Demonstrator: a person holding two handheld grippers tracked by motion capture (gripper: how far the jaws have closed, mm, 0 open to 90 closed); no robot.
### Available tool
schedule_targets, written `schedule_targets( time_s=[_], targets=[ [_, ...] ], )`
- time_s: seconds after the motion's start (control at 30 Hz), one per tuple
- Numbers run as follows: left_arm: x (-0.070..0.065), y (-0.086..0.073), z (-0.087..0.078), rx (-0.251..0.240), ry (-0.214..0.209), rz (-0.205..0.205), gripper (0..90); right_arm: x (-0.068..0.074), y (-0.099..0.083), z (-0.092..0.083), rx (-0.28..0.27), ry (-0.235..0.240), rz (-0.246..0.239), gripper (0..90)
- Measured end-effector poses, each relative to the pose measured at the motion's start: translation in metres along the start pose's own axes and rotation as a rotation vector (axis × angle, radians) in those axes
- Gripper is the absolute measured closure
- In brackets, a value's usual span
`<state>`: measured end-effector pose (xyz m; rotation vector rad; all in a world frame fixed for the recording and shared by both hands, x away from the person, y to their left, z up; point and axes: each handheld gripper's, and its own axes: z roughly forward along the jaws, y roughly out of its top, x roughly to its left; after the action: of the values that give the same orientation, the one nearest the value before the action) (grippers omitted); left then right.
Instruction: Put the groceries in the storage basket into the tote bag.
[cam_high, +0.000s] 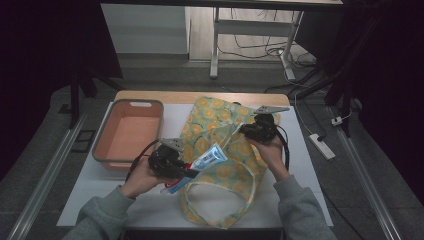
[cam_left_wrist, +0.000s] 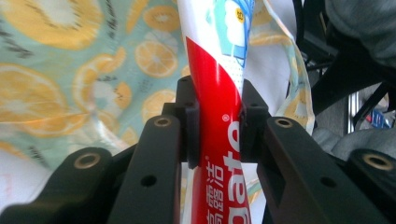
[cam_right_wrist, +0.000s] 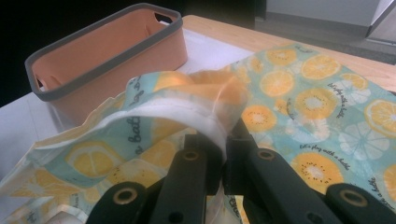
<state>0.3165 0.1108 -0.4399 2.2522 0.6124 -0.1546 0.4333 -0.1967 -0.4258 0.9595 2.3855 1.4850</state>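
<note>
Right now my left fingers (cam_left_wrist: 217, 126) are clamped narrow on the toothpaste tube (cam_left_wrist: 215, 93), gripping its red lower part from both sides while the blue-and-white end points away from me toward the fruit-print bag (cam_left_wrist: 70, 70). From above, the tube (cam_high: 202, 164) hangs over the near half of the bag (cam_high: 220, 150), a little toward the near left corner of the bench (cam_high: 90, 200).

My right fingers (cam_right_wrist: 223, 140) are pinched nearly together on the bag's white-lined rim (cam_right_wrist: 187, 112), lifting that edge so the cloth stands up in a fold. In the high view this right gripper (cam_high: 257, 129) sits toward the far right part of the bag.

As I judge it, the step in hand is sliding the tube into the bag's mouth. To do it well I should keep the rim raised and pulled slightly away, so the opening stays a real gap rather than a flat crease, and aim the tube's far end under that lifted edge at a shallow angle. I should let go only once most of the tube is inside; otherwise it may slide off on top of the cloth. I cannot tell how wide the mouth gapes.

Further out, the orange bin (cam_high: 129, 135) stands at the far left of the bench, well apart from both hands.
</note>
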Motion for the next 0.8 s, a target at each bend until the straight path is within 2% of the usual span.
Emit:
schedule_targets(
  time_s=[0.37, 0.53, 0.6, 0.67, 0.73, 0.8],
  targets=[
    [-0.003, 0.014, 0.038, 0.097, 0.000, 0.037, 74.2, 0.004, 0.003, -0.005, -0.028, 0.010, 0.000, 88.1],
    [-0.001, 0.019, 0.052, 0.119, 0.000, 0.039, 74.1, 0.005, 0.005, -0.007, -0.039, 0.021, 0.000, 88.0],
    [-0.001, 0.021, 0.055, 0.127, 0.014, 0.044, 74.1, 0.005, 0.005, -0.007, -0.042, 0.029, 0.005, 88.1],
    [-0.003, 0.022, 0.058, 0.137, 0.016, 0.046, 74.1, 0.006, 0.005, -0.007, -0.048, 0.029, 0.002, 88.1],
    [-0.009, 0.023, 0.061, 0.148, 0.022, 0.070, 74.1, 0.008, 0.006, -0.008, -0.057, 0.029, 0.002, 88.1],
    [-0.014, 0.024, 0.063, 0.154, 0.010, 0.085, 74.0, 0.008, 0.007, -0.010, -0.061, 0.029, -0.001, 88.1]
  ],
)
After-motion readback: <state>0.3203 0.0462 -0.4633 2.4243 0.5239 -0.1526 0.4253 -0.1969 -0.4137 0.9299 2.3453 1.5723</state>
